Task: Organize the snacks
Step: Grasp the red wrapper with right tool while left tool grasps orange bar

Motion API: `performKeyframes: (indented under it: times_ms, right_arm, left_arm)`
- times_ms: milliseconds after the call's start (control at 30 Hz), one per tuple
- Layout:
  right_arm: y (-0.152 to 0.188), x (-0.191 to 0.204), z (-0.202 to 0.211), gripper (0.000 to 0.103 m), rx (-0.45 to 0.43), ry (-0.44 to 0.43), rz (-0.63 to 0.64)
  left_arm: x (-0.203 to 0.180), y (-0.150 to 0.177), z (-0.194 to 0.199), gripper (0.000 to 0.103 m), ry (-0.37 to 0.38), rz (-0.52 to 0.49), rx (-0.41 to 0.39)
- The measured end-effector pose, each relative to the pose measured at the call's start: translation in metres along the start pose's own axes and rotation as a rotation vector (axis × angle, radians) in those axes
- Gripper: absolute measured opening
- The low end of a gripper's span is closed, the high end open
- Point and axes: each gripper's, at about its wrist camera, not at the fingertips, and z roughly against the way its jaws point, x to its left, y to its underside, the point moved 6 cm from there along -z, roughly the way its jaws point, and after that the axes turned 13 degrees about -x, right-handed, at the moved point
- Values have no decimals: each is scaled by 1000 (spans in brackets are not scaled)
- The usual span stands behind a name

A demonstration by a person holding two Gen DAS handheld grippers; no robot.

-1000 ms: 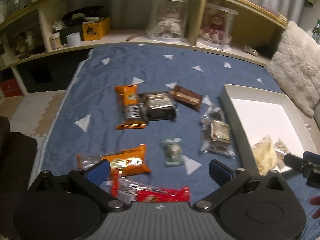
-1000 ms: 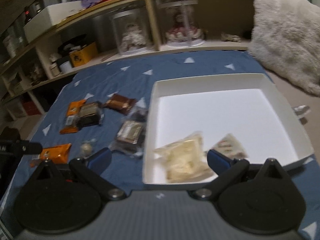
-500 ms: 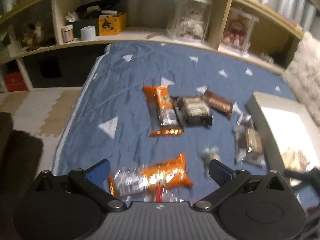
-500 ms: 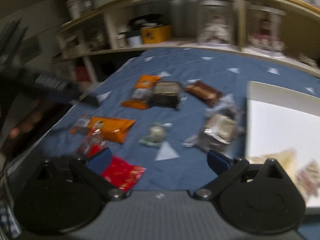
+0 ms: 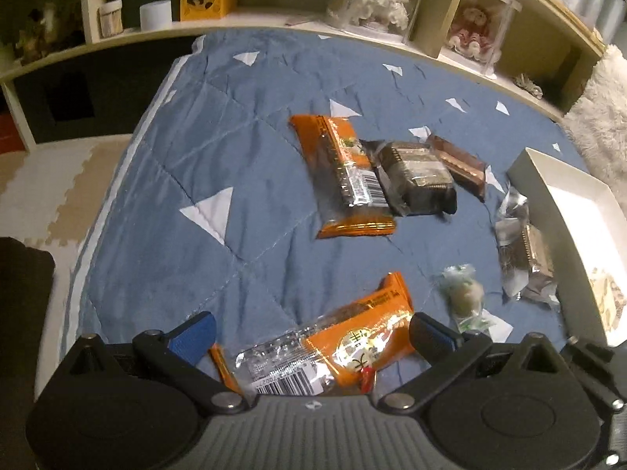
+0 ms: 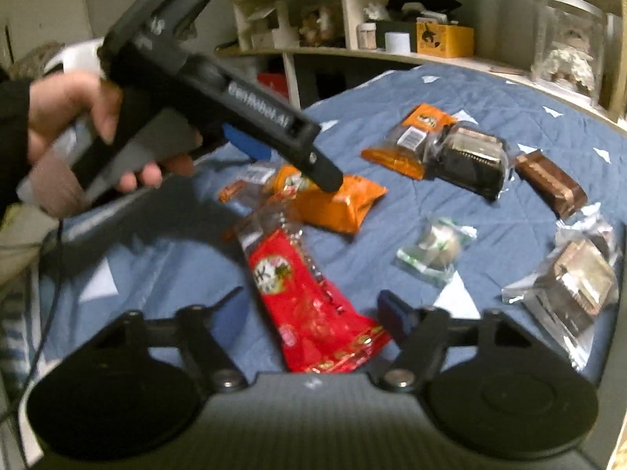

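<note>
1. left gripper: jaws spread wide, nothing clamped. the near orange packet lies on the blue quilt between the two fingers; whether either pad touches it cannot be told.
2. right gripper: jaws also wide apart, holding nothing. the red packet lies flat on the quilt between its fingers, lower end close to the gripper body.
3. right wrist view shows a person's hand on the left gripper's handle, with the gripper's tip over the near orange packet. view is blurred.
4. red packet's clear top end overlaps the near orange packet's edge.
5. further back on the quilt: a second orange packet touching a dark clear-wrapped snack, with a brown bar just beside that.
6. small green-and-white wrapped sweet lies right of the near orange packet, apart from it.
7. clear-wrapped brown snack lies against the outer wall of the white tray.
8. the tray sits at the quilt's right edge; a pale wrapped item shows inside it, mostly cut off by the frame.
9. wooden shelf runs behind the quilt.
</note>
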Motion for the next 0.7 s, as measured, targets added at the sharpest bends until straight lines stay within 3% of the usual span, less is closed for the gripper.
performKeyframes:
  times_ms: [133, 233, 400, 533, 633, 700]
  right_arm:
    - [7, 5, 6, 59, 37, 12, 41]
    - [6, 6, 16, 51, 71, 37, 23]
    - [11, -5, 38, 50, 133, 110, -87]
    - [16, -18, 57, 50, 163, 227, -160]
    - [22, -25, 68, 50, 193, 310, -199]
    - [25, -21, 72, 50, 212, 315, -215]
  left_arm:
    - [-9, 8, 1, 103, 88, 48, 73]
    - [-18, 18, 2, 103, 94, -2, 128]
    - [-25, 27, 10, 103, 117, 12, 176]
    - [-33, 33, 15, 102, 126, 14, 216]
    - [-43, 37, 19, 96, 133, -22, 237]
    - [-47, 37, 22, 89, 131, -36, 236]
